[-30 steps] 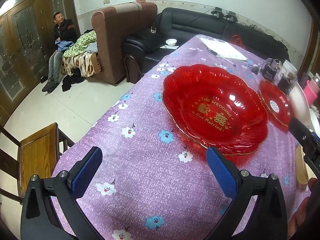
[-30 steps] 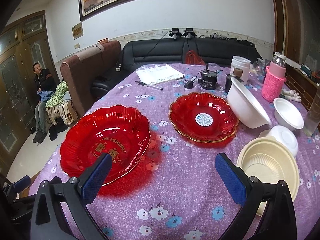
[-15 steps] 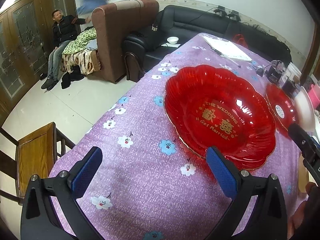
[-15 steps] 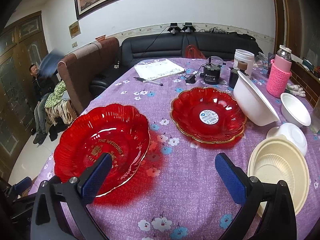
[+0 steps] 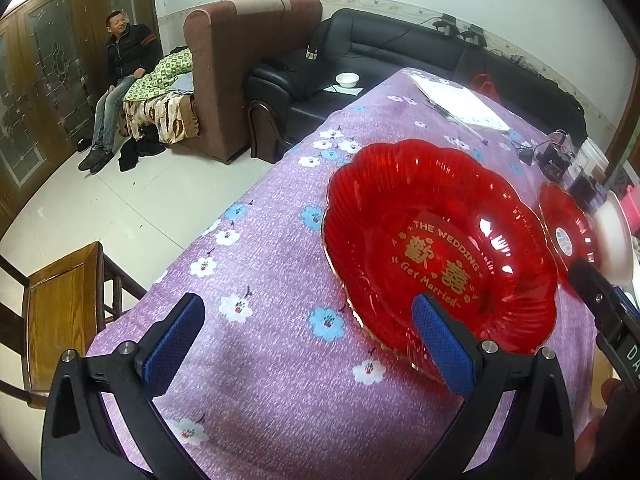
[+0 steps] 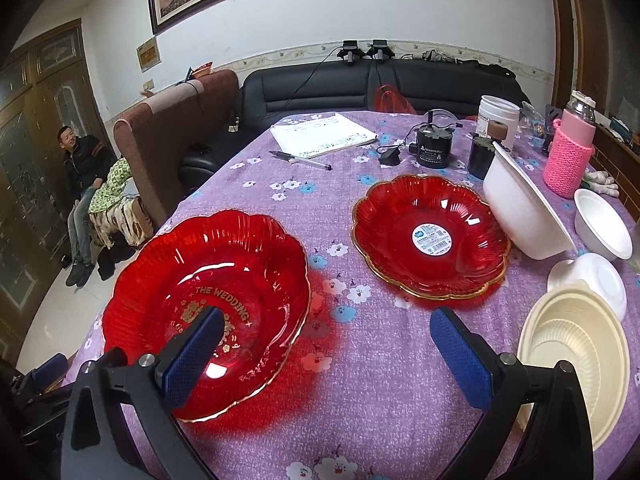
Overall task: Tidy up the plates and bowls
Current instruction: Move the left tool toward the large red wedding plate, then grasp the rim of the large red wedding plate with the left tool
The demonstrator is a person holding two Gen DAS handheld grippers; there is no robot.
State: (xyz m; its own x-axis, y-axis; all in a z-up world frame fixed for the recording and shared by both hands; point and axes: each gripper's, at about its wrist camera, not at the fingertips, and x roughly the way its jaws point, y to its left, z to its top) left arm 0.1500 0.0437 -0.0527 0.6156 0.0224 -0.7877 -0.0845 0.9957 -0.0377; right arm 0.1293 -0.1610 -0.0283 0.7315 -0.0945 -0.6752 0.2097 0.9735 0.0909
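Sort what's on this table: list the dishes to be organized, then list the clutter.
Dishes: wedding plate, stickered red plate, tilted white bowl, small white bowl, overturned white bowl, cream bowl.

Clutter: notepad, pen, black pump, white jar, pink-sleeved bottle.

The wedding plate lies left of the stickered plate, apart.
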